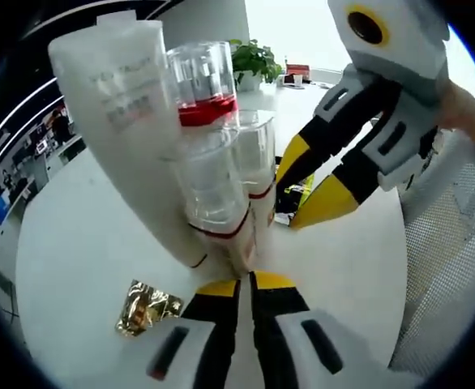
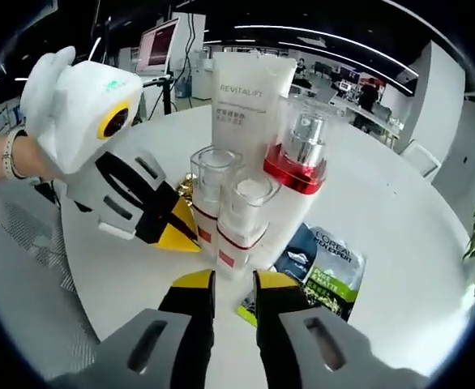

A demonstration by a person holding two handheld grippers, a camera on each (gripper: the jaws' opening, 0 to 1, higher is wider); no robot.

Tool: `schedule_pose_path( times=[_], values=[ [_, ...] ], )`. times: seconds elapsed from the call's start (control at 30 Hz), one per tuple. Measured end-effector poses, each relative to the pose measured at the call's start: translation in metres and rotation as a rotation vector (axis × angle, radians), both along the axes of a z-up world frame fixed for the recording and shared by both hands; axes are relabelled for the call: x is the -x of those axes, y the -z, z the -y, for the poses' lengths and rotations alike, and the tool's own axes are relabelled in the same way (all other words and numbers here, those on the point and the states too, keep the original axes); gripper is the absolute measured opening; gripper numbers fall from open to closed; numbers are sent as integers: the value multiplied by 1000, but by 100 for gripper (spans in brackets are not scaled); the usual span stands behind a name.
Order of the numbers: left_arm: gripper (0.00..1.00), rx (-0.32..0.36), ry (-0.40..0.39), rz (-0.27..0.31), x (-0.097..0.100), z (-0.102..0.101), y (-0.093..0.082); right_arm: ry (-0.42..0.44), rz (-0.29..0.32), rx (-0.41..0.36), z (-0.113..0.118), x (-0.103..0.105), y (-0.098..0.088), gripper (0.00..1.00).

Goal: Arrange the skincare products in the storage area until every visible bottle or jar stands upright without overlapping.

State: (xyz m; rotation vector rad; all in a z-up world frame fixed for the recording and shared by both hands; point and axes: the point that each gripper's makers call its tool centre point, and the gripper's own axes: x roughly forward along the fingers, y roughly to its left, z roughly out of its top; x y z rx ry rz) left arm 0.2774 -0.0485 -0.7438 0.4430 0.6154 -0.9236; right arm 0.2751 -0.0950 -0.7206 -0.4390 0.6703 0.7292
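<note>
Cluster: we see four skincare pieces standing close together on the white surface [image 2: 400, 211]: a tall white Revitalift tube [image 2: 250, 101], a clear pump bottle with a red collar [image 2: 298, 166], and two small clear-capped bottles [image 2: 209, 190] [image 2: 246, 219] in front, touching or nearly so.
Uprightness: all four look upright to us in the right gripper view; their lean in the left gripper view we judge to be lens bend.
Stray items: a green L'Oréal sachet [image 2: 327, 267] lies flat just beside the cluster, and a gold foil packet [image 1: 144, 308] lies flat on the far side of it.
Left gripper [image 1: 244, 284]: its jaws are drawn nearly together, holding nothing, tips right at the foot of the small bottles.
Right gripper [image 2: 233, 279]: its jaws are likewise narrow and empty, pointed at the base of the nearer small bottle, tips just short of it.
Key relation: the cluster stands between the two grippers, straight ahead of both; every long axis is vertical, across the line of the jaws.
Nearer hand: we cannot tell one as clearly closer; both sit at the base.
Judgement: the bottles seem arranged; any nudge needs care, since the tall tube could topple onto its neighbours.
</note>
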Motion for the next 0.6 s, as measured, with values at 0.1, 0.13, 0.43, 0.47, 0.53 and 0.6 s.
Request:
schedule_pose_path(
  times=[0.1, 0.13, 0.43, 0.47, 0.53, 0.6],
  values=[
    [6, 1, -3, -3, 1, 0, 1, 1, -17, -4, -2, 0, 4, 18],
    [6, 2, -4, -4, 1, 1, 1, 1, -20, -4, -2, 0, 5, 18],
    [9, -5, -7, 4, 0, -1, 2, 19, -25, -14, -2, -5, 9, 17],
    [9, -1, -6, 5, 0, 0, 1, 23, -28, -26, -3, -6, 9, 17],
    [10, 2, -4, 6, 0, 0, 1, 35, -31, -44, -2, -8, 9, 17],
    [9, 1, -2, 8, 0, 1, 1, 40, -34, -47, -2, -8, 9, 17]
  ],
)
